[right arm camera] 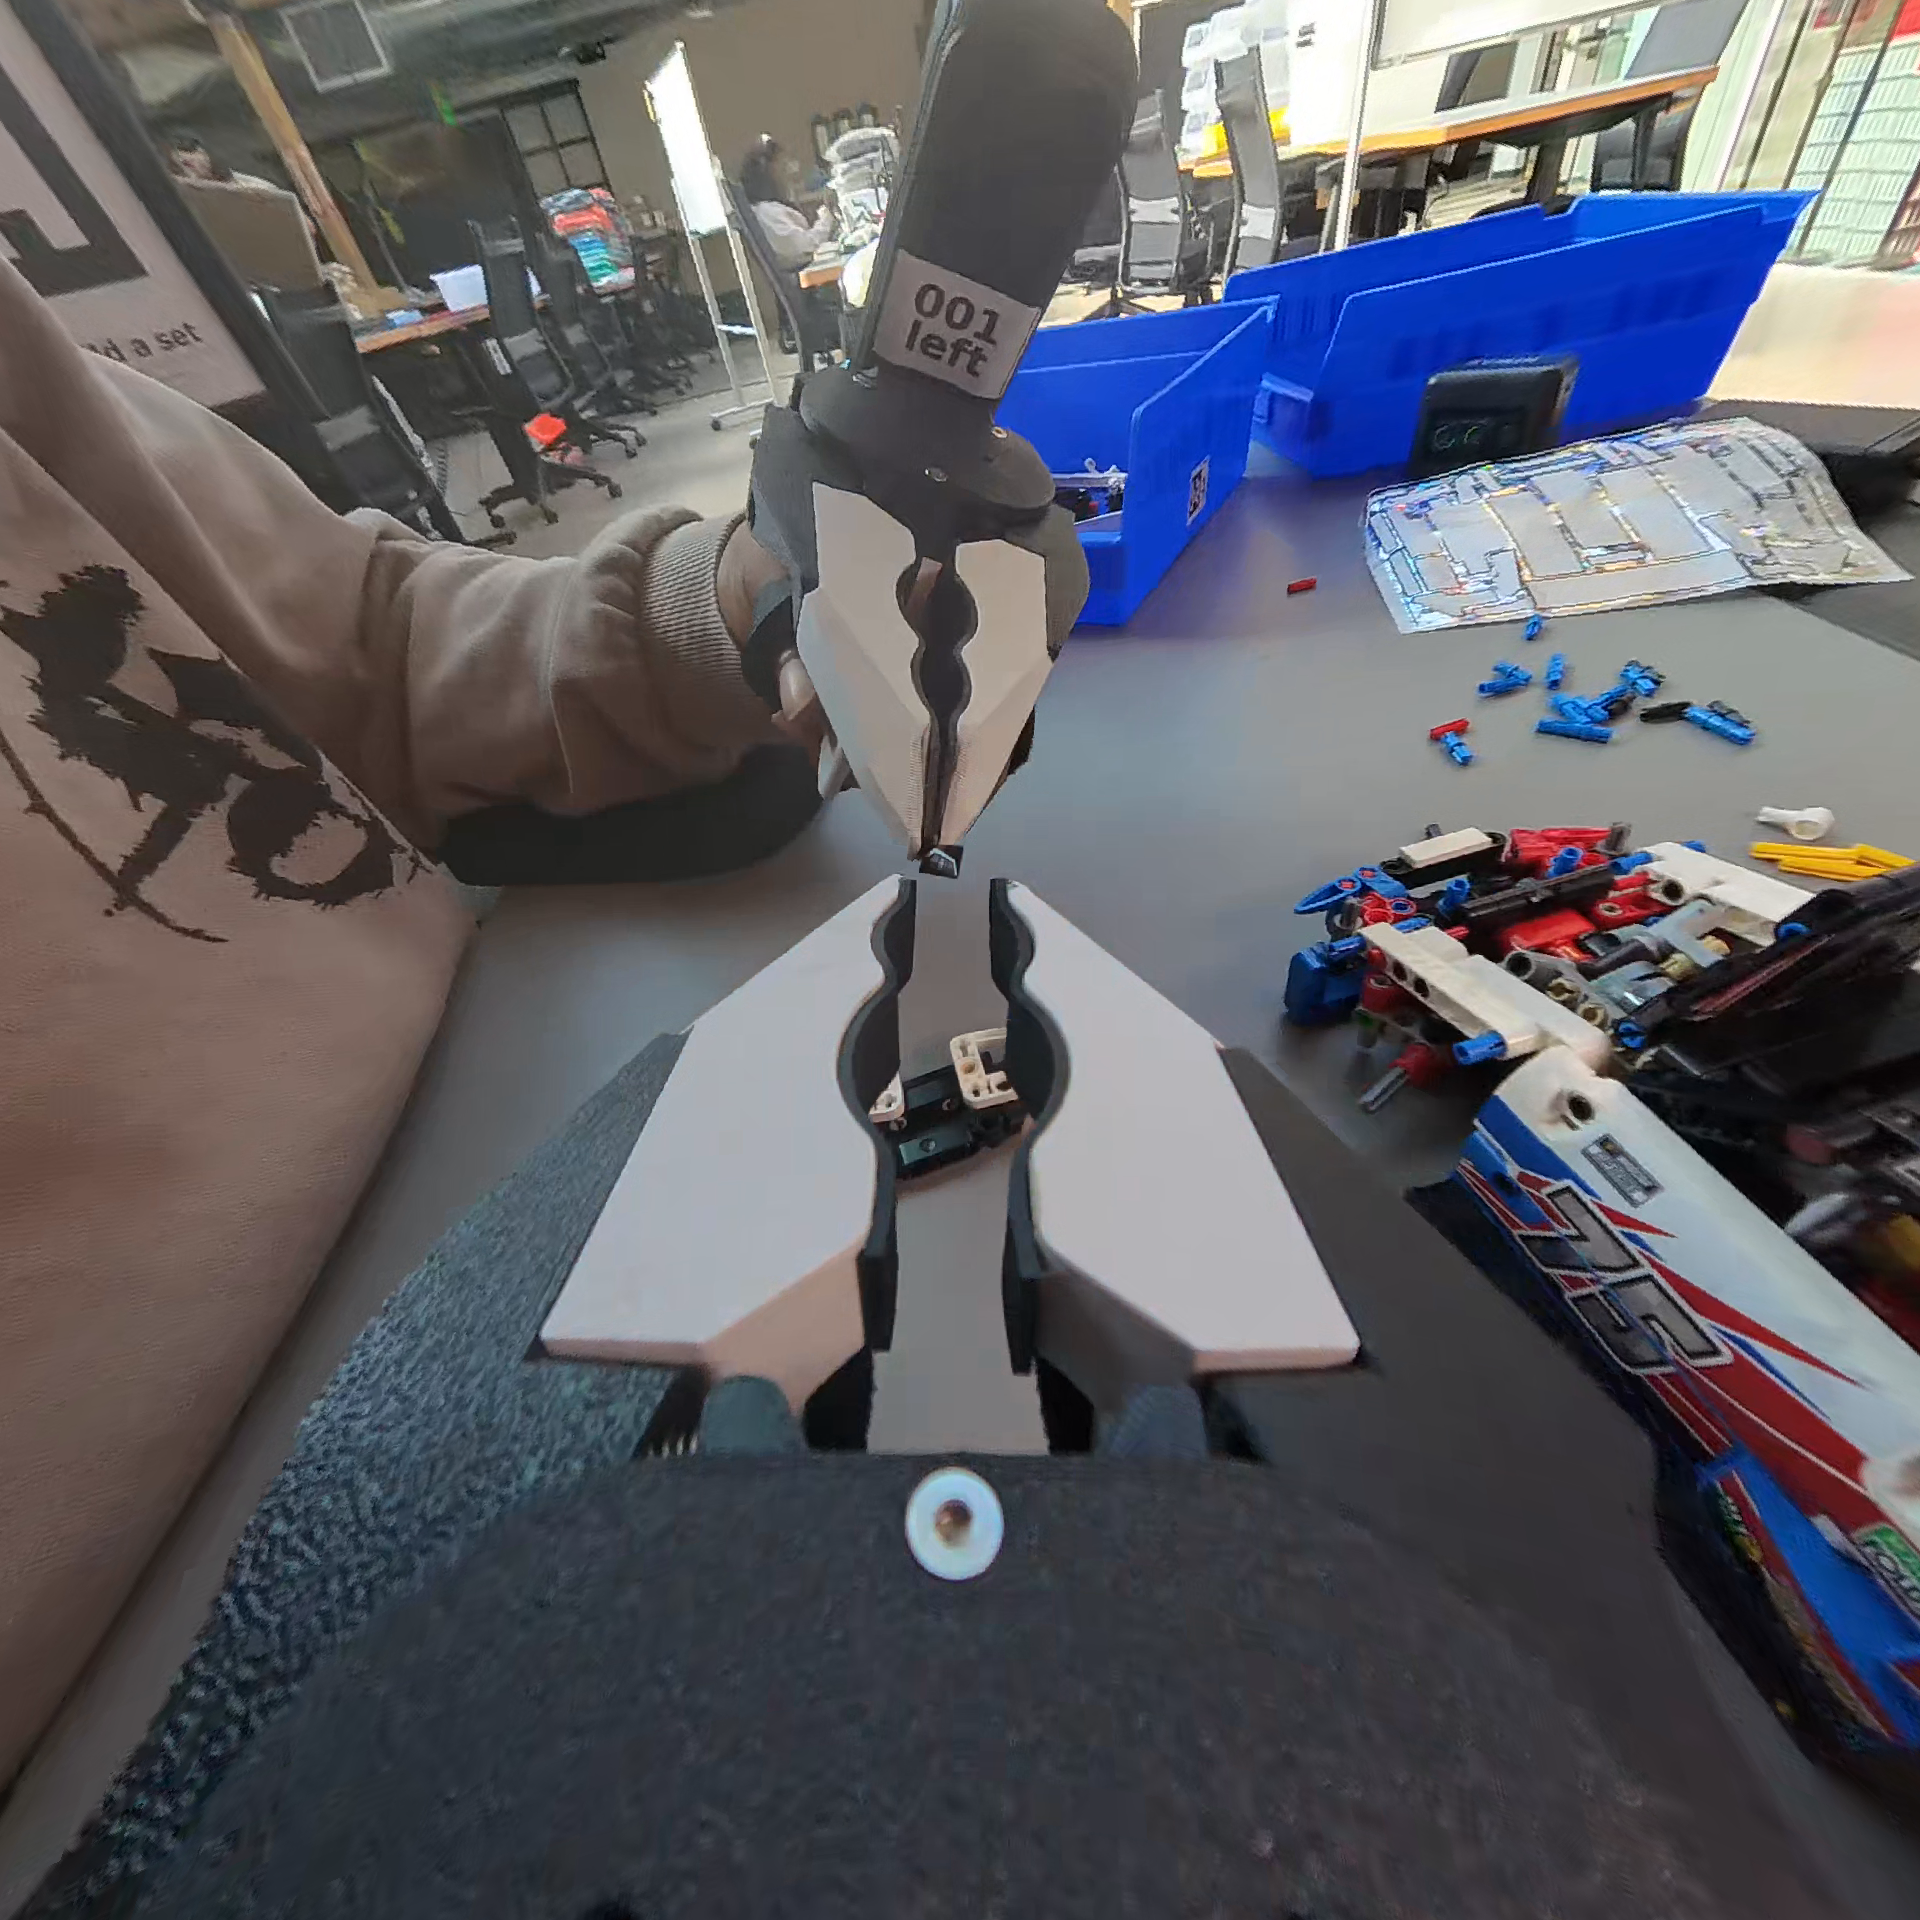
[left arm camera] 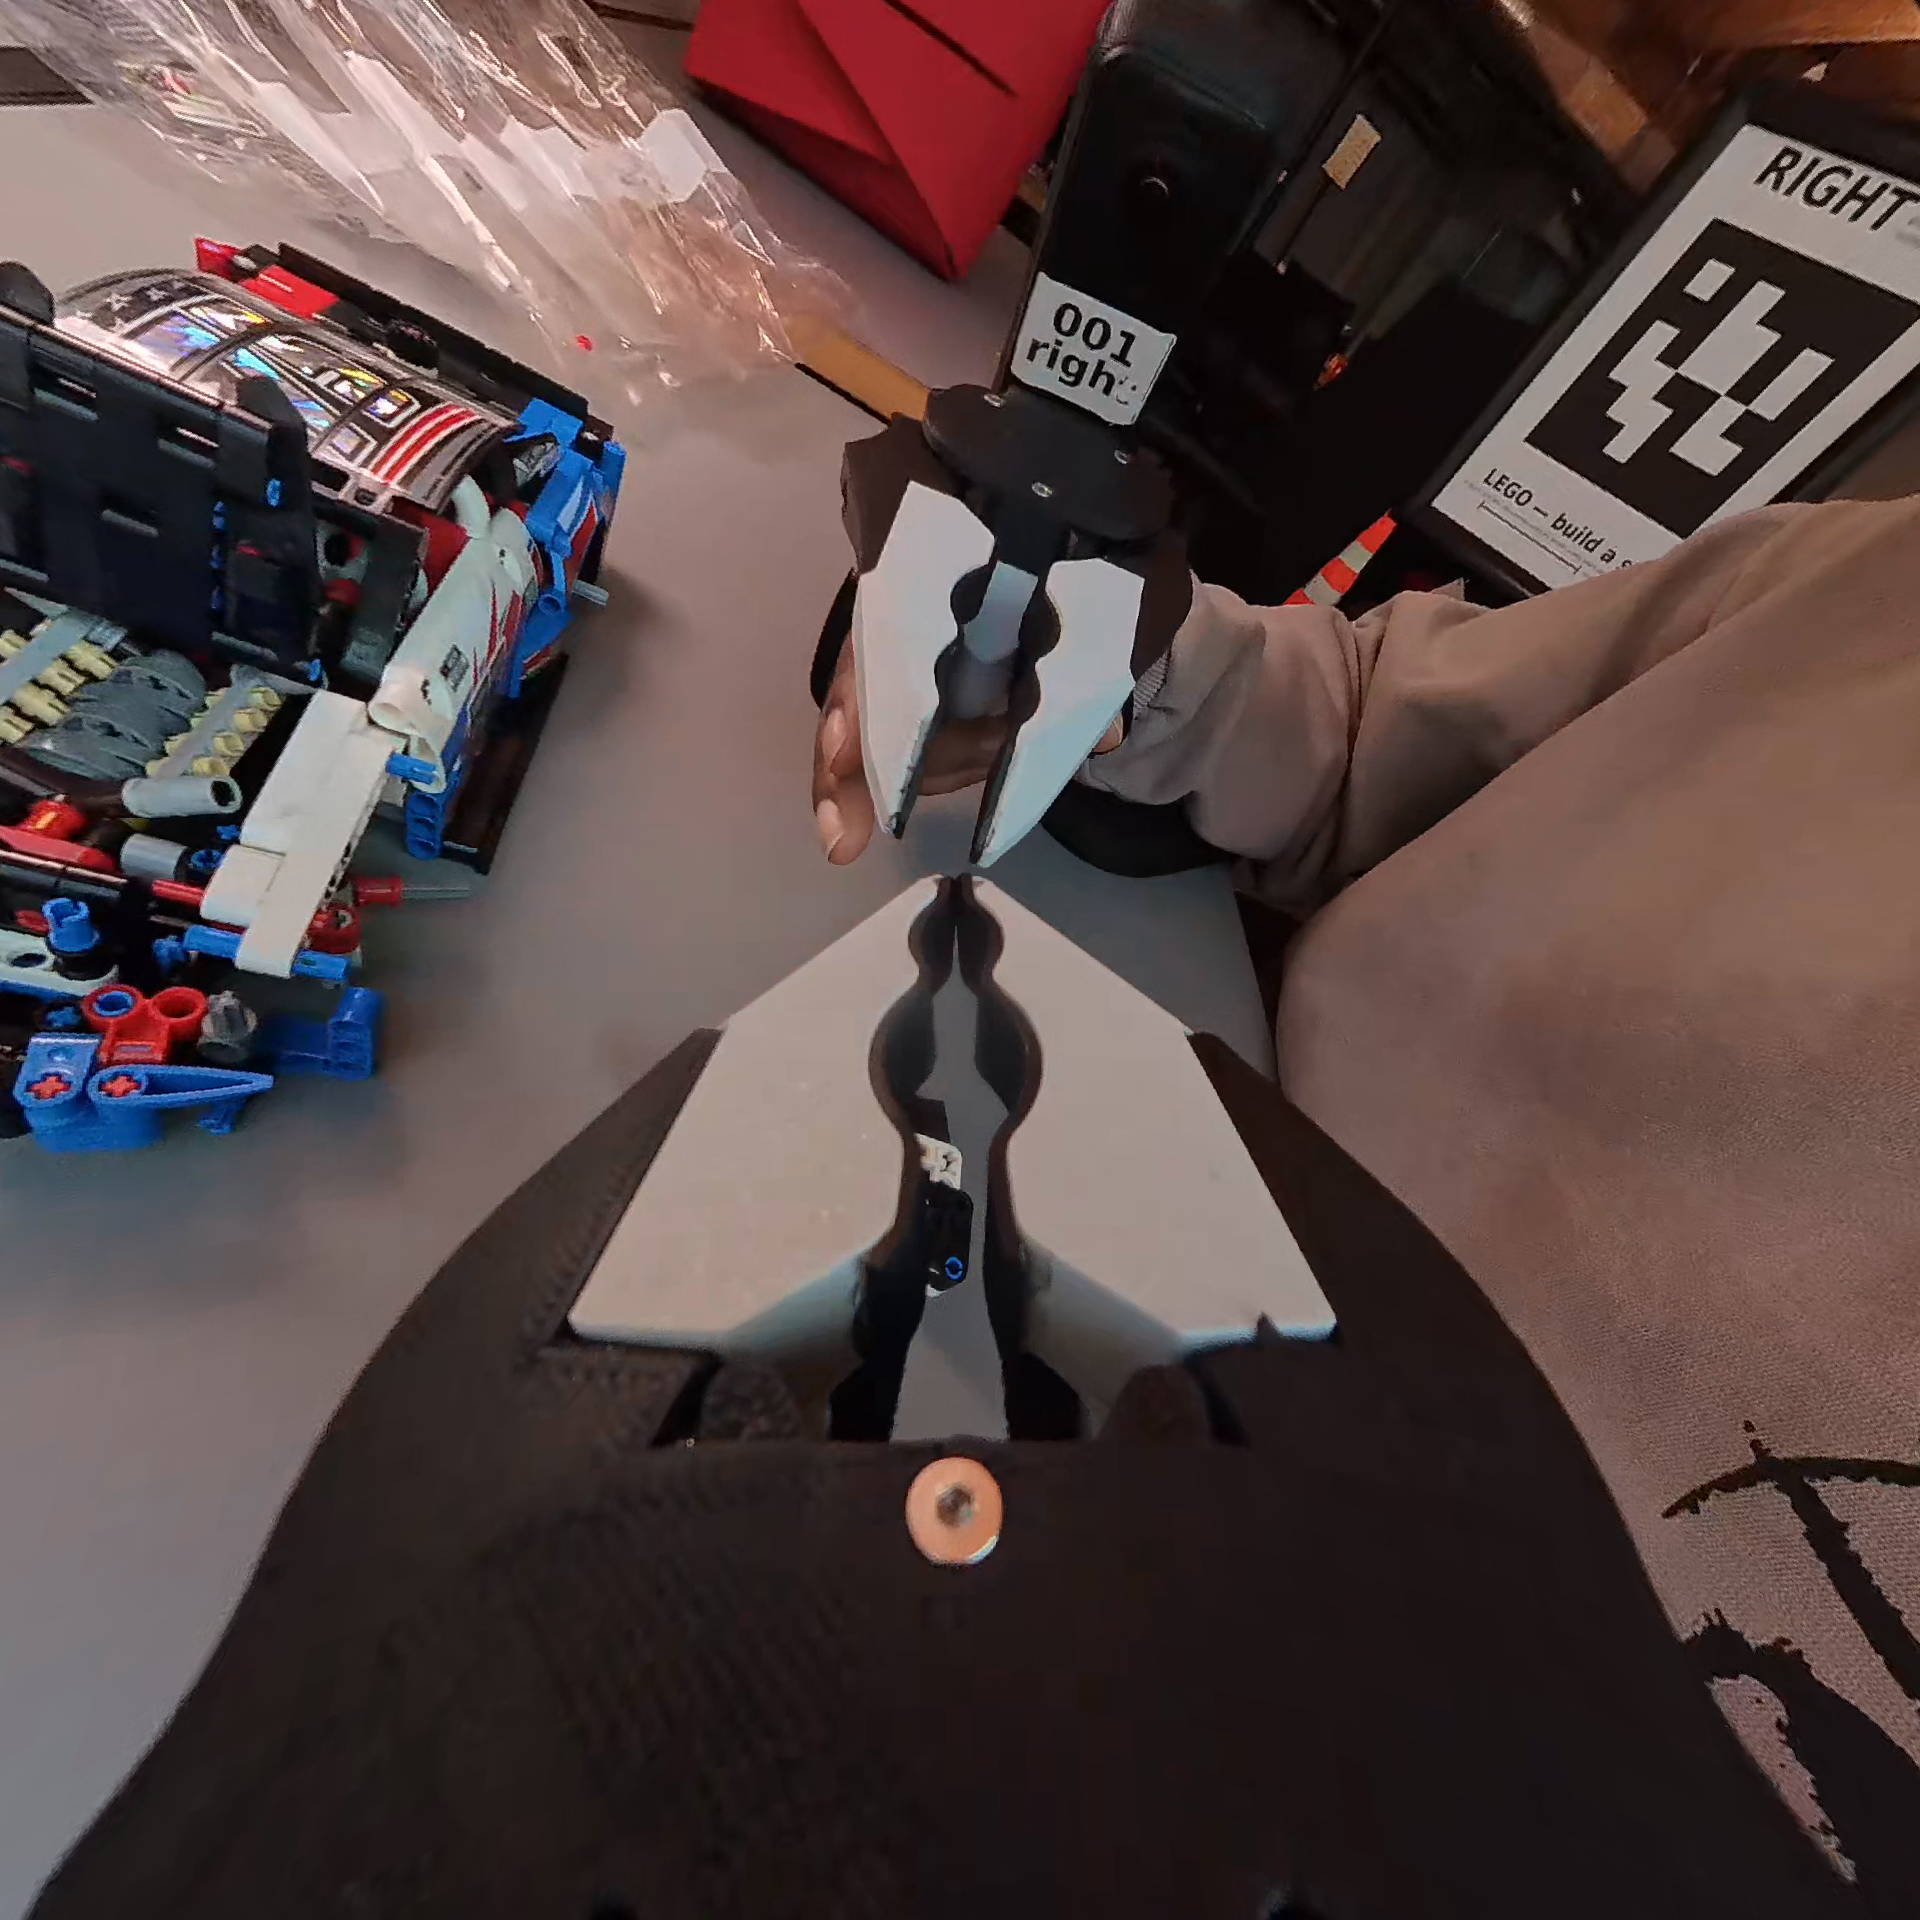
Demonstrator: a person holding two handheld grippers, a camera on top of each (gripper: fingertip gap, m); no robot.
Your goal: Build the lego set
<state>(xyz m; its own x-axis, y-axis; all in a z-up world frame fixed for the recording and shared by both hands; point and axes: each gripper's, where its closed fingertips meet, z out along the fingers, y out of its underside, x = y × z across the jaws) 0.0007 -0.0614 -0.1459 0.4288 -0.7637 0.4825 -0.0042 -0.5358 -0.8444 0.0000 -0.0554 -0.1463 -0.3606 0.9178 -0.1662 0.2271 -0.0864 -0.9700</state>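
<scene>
Mid-frame, we pinch a small black piece in the left gripper; the right gripper, parted and empty, faces it. Likely handover; next: close squarely on it.

Right gripper parted; left gripper tip-to-tip opposite, pinching small black piece.

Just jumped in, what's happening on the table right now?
A person holds the two grippers tip to tip over the grey table. The left gripper is shut on a small black piece; the right gripper is open just in front of it. A small black-and-white subassembly lies below, and the part-built car sits aside.
</scene>
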